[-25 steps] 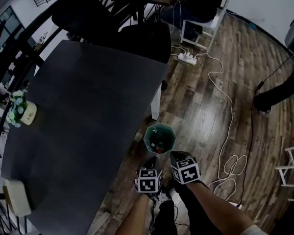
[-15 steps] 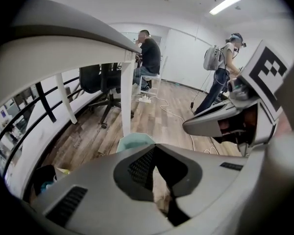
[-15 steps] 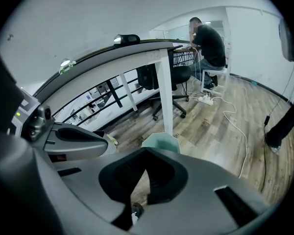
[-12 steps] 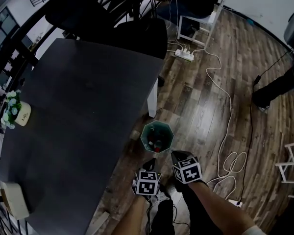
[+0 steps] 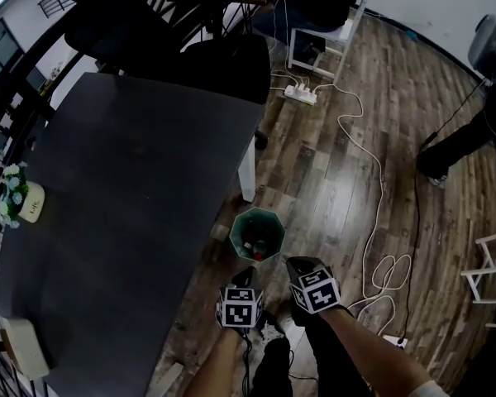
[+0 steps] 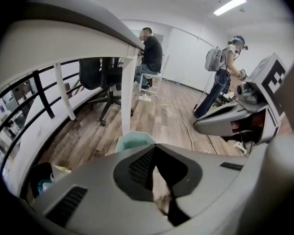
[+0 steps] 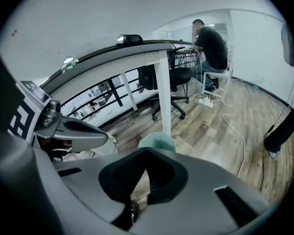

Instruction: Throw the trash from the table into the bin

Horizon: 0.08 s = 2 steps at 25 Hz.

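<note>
Head view looks steeply down on two arms reaching forward side by side over the wooden floor (image 5: pixel 347 180). The left gripper (image 5: pixel 245 275) and right gripper (image 5: pixel 297 265) point at the teal bin (image 5: pixel 239 222), which stands on the floor at their 12 o'clock, just beside the white leg of the table. Bits of trash (image 5: pixel 259 244), dark with a red speck, lie inside the bin.

From its own camera, the left gripper (image 6: pixel 156 152) has its jaws clenched together with nothing between them; the bin (image 6: pixel 132 141) shows just past the tips. The right gripper (image 7: pixel 147 154) is likewise clenched and empty, with the bin (image 7: pixel 157 141) peeking over it.

At the bin's 9 o'clock spreads the dark tabletop (image 5: pixel 132 188). A small flower pot (image 5: pixel 21 201) stands at its 9 o'clock edge and a pale box (image 5: pixel 25 346) lies near its 7 o'clock corner.

A white cable (image 5: pixel 372 188) snakes over the floor from a power strip (image 5: pixel 300 95) at the bin's 1 o'clock. A black office chair (image 7: pixel 170 84) stands beyond the table, and a seated person (image 7: pixel 210 45) is at a far desk.
</note>
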Motion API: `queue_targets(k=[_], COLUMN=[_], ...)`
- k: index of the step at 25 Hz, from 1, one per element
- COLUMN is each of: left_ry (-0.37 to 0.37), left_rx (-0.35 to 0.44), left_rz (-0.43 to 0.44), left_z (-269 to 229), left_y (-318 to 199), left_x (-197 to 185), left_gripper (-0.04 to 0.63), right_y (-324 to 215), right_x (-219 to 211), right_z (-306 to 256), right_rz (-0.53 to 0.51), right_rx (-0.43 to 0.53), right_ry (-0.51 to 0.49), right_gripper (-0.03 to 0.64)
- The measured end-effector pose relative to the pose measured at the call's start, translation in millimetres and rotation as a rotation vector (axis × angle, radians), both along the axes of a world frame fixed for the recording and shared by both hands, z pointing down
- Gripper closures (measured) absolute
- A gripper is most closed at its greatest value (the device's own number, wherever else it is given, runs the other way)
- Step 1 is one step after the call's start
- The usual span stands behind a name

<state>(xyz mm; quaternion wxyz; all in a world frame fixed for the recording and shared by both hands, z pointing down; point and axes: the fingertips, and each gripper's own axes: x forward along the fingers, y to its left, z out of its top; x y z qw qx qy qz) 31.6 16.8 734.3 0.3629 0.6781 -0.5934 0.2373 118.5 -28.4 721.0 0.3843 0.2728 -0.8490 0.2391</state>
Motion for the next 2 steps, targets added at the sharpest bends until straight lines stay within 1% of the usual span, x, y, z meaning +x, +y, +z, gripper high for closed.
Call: queue_targets(k=[2], left_ry=[-0.004], left_rx=[0.006], left_rz=[-0.002], left_z=[0.2], left_y=[-2.8], left_x=[-5.3], left_gripper=[0.569], right_y=[-0.5], right_x=[-1.6], right_z=[1.9], right_rz=[0.008], right_rx=[-0.002], right_ry=[-0.004], right_gripper=[0.615])
